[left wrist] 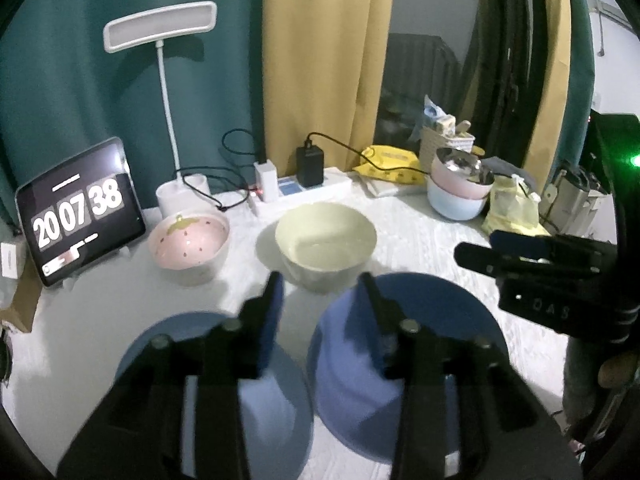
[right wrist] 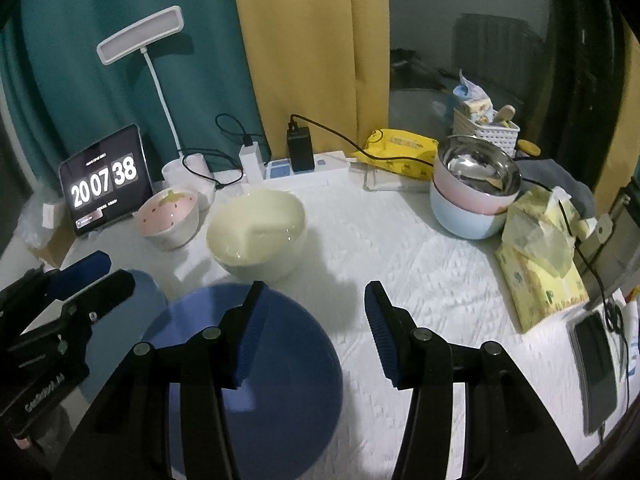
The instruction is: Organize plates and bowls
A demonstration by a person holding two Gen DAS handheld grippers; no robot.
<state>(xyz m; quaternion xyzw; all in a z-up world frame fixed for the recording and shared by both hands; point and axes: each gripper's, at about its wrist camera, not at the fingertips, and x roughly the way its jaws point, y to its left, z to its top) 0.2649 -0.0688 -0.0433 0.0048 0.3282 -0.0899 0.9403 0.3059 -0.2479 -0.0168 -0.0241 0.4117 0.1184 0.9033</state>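
Two blue plates (left wrist: 400,360) lying flat on table (right wrist: 420,280); rigid, smooth, likely slippery, best pinched at rim. Left hand-held gripper (left wrist: 320,292) and right hand-held gripper (right wrist: 316,304) both hovering spread, pinching nothing.

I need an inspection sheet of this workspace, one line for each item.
Surface: white tablecloth.
Job's things: two blue plates nearest; cream bowl, strawberry bowl behind; steel bowl stacked in pink and light-blue bowls.
Clutter: tablet clock, lamp, tissue packs, basket.
Grippers: left gripper and right gripper open, empty.
Cables: black cable from charger.
Surroundings: teal and yellow curtains.
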